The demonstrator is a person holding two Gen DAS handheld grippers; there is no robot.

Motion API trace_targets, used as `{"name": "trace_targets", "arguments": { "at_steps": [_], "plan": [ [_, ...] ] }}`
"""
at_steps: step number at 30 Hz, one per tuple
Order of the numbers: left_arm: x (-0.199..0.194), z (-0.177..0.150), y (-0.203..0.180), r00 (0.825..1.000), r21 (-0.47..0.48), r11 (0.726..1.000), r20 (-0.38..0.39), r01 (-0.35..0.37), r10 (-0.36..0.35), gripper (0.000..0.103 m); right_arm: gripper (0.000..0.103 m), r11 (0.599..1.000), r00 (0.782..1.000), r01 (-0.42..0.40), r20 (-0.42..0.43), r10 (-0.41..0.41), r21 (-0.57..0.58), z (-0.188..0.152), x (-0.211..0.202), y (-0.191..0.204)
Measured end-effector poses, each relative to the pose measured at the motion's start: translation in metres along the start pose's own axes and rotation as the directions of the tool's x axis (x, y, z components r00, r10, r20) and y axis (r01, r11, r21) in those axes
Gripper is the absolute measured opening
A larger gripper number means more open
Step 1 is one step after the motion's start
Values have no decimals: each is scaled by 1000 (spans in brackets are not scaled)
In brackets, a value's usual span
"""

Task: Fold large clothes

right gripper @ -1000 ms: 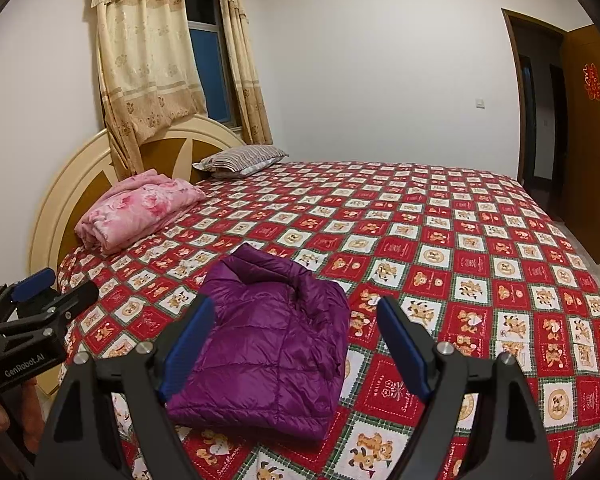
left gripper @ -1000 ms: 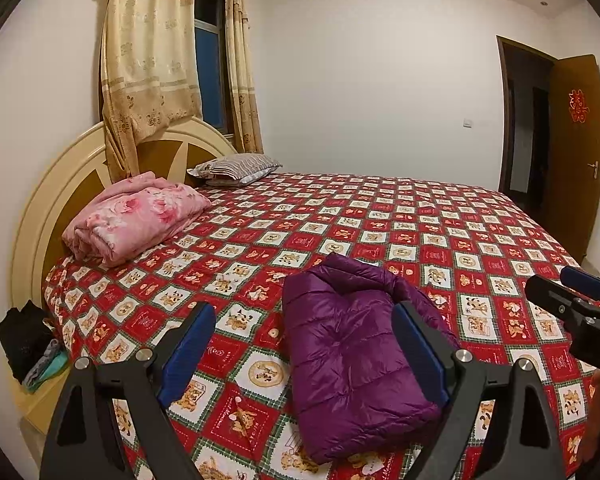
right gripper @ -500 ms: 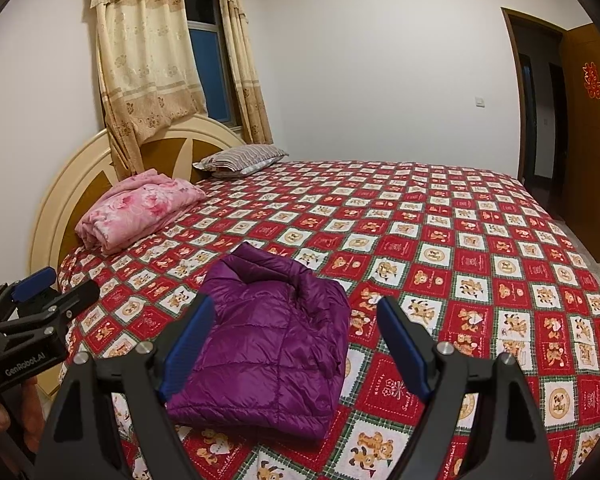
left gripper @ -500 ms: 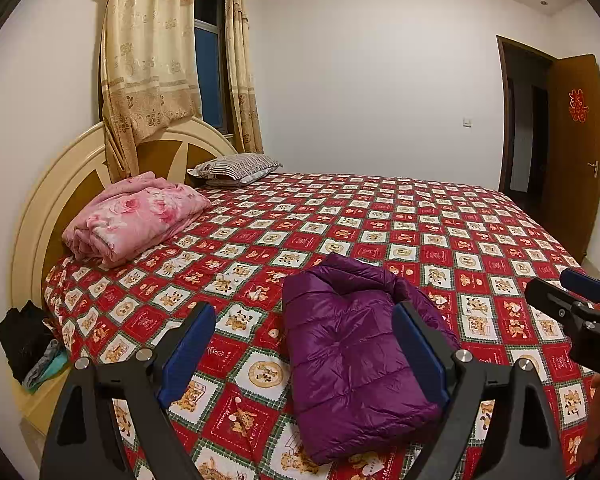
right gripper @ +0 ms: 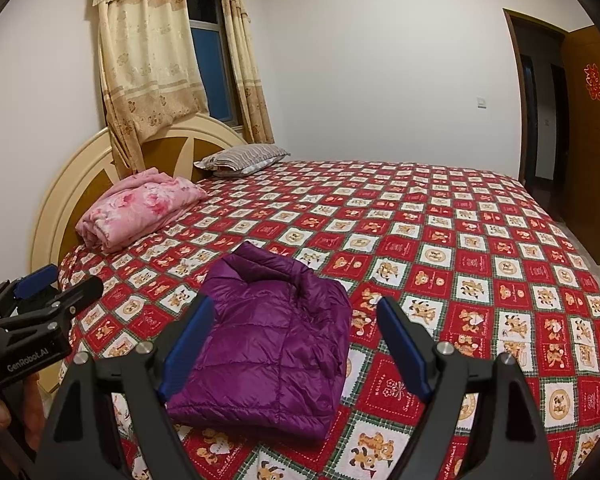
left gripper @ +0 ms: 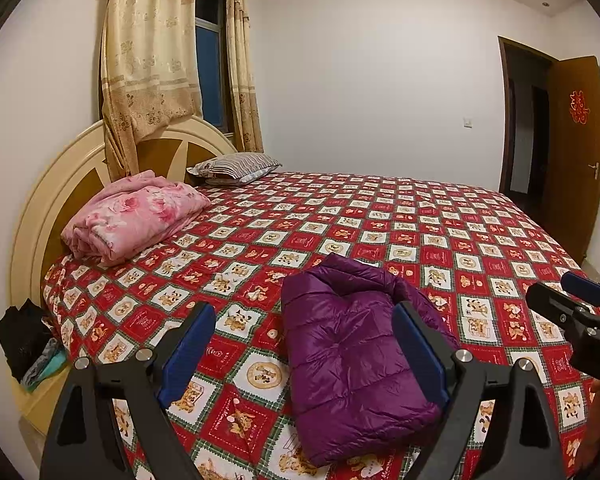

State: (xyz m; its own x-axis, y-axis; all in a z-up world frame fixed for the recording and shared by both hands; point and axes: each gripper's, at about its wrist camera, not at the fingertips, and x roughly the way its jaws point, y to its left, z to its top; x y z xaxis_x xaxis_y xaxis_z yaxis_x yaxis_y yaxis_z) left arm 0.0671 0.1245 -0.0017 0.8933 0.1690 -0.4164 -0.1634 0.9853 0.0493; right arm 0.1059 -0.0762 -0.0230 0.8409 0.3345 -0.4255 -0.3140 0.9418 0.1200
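- the folded purple jacket lies near the bed's near edge, left of centre; wide bare bedspread runs right and far of it.
- a pink blanket and striped pillow sit far-left by the headboard.
- "genrobot.ai" reads on the left gripper.
- the jacket's long axis runs near-to-far, collar at the far end.
- left gripper and right gripper: fingers wide apart, holding nothing.

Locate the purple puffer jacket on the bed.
The purple puffer jacket lies folded on the bed's near edge, in both views, toward the headboard side, below the pink blanket.
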Motion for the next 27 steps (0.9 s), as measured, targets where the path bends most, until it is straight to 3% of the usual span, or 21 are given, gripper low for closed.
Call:
{"name": "trace_targets", "arguments": {
  "at_steps": [12,27],
  "plan": [
    [3,-2,-4,1000,-10,1000,-7,23,-23,90,86,1000,1000,2,1,-2,1,-1,0,1],
    [5,-2,-6,1000,12,1000,-15,-25,25,90,86,1000,1000,1,-7,-1,3,-5,2,2]
  ]
}}
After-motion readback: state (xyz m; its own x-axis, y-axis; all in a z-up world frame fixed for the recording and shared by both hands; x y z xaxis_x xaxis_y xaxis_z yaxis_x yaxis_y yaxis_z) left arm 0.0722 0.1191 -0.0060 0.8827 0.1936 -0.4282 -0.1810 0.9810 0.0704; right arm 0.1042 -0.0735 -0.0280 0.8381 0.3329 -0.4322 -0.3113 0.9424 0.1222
